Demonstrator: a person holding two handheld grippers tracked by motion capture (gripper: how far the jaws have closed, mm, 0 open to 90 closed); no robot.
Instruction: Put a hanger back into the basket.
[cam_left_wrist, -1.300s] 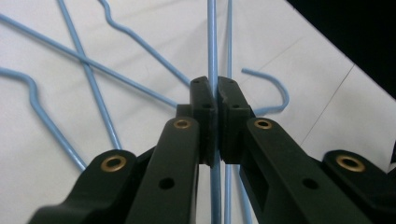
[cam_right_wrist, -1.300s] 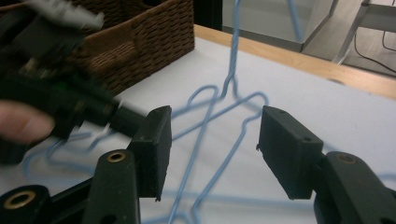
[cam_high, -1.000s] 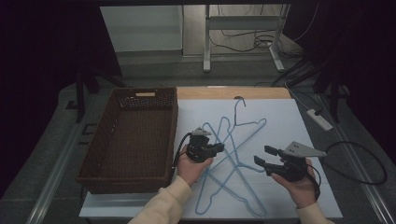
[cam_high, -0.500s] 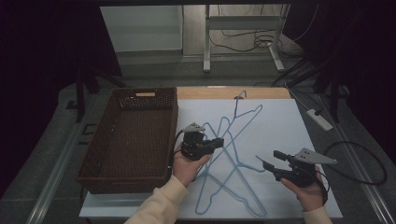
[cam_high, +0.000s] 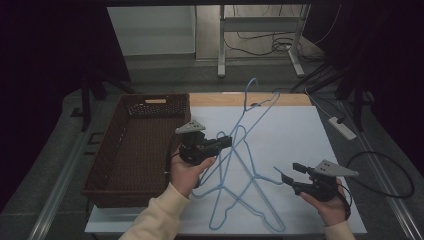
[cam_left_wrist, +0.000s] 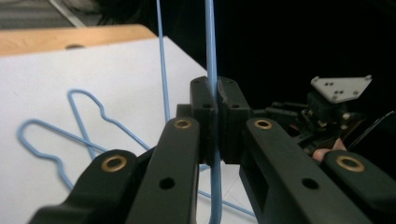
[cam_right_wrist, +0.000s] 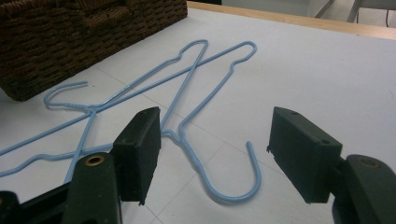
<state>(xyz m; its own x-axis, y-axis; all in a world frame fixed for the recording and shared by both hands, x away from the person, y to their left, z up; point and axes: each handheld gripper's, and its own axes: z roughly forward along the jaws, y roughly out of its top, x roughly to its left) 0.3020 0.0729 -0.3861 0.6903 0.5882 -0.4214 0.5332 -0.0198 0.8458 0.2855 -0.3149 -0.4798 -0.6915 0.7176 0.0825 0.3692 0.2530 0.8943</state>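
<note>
My left gripper (cam_high: 223, 142) is shut on a blue wire hanger (cam_high: 246, 97) and holds it tilted up off the white table (cam_high: 295, 135), hook toward the far edge. In the left gripper view the wire (cam_left_wrist: 211, 56) runs upright through the shut jaws of my left gripper (cam_left_wrist: 215, 116). Two more blue hangers (cam_high: 250, 207) lie crossed on the table in front of me. My right gripper (cam_high: 290, 176) hovers open at the near right. In the right gripper view a lying hanger's hook (cam_right_wrist: 233, 189) sits on the table between the open jaws of my right gripper (cam_right_wrist: 215, 154), untouched.
A brown wicker basket (cam_high: 155, 102) stands along the table's left side, close to my left hand; its corner (cam_right_wrist: 70, 42) is in the right gripper view too. A white power strip (cam_high: 342, 127) and cables lie off the right edge.
The left gripper has raised its hanger higher, so the hook now stands over the far edge. The right gripper has drawn back toward the near right corner.
</note>
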